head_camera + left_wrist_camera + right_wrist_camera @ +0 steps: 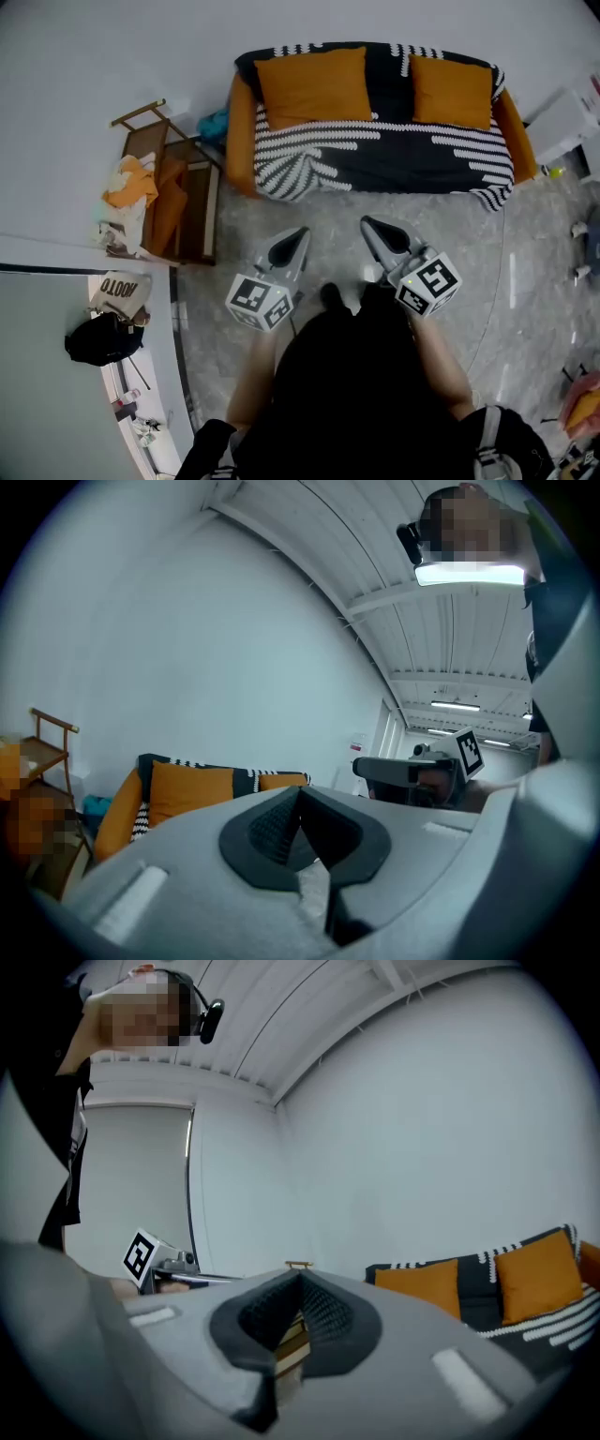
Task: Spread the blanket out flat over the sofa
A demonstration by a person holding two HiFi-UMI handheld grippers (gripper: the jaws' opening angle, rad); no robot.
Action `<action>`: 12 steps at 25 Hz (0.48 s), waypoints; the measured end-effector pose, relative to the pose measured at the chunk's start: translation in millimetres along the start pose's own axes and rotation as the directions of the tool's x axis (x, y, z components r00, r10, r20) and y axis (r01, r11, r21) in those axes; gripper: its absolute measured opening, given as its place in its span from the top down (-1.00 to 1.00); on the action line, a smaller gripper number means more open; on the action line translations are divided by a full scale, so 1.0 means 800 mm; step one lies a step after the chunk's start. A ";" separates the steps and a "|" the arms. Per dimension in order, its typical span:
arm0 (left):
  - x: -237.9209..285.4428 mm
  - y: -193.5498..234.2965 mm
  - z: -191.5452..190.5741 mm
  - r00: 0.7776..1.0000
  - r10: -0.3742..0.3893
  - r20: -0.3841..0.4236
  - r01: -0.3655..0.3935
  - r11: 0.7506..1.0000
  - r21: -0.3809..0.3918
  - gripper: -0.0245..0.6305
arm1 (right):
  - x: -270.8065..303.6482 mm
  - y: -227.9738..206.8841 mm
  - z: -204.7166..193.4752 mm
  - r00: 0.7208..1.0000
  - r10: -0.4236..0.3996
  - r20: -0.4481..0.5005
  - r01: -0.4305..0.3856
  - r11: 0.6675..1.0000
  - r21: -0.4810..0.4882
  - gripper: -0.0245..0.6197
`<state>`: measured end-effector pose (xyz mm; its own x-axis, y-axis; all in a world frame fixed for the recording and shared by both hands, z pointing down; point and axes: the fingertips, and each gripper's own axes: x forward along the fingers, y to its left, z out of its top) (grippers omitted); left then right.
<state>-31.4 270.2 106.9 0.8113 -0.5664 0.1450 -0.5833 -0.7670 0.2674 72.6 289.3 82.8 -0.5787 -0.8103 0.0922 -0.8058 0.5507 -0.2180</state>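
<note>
A black-and-white striped blanket [394,155] lies over the seat and back of the orange sofa [239,131], with one corner hanging off the front right. Two orange cushions [314,86] lean on the backrest. My left gripper [299,232] and right gripper [367,223] are held side by side over the floor, well short of the sofa, both shut and empty. In the left gripper view the jaws [299,793] meet at the tips, with the sofa [187,789] beyond. In the right gripper view the jaws [300,1279] also touch, and the sofa [487,1288] shows at right.
A wooden rack [178,192] with orange and white cloths stands left of the sofa by the wall. A tote bag [119,291] and a black bag [98,339] lie at lower left. White furniture [562,122] stands at the right. Grey stone floor [328,211] lies between me and the sofa.
</note>
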 end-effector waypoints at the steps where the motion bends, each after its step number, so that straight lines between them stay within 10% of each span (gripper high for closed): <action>1: 0.000 0.000 0.001 1.000 -0.007 0.008 0.007 1.000 -0.001 0.90 | 0.000 -0.003 0.001 1.000 -0.008 0.008 0.008 1.000 0.010 0.92; 12: 0.004 0.010 -0.007 1.000 -0.017 0.014 0.018 0.999 -0.047 0.90 | 0.007 -0.012 -0.015 0.999 -0.004 -0.043 0.006 0.999 0.038 0.92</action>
<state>-33.1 264.2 114.7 0.8204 -0.5575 0.1267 -0.5663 -0.7619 0.3145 75.9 282.0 97.5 -0.5802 -0.8033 0.1345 -0.8037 0.5379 -0.2546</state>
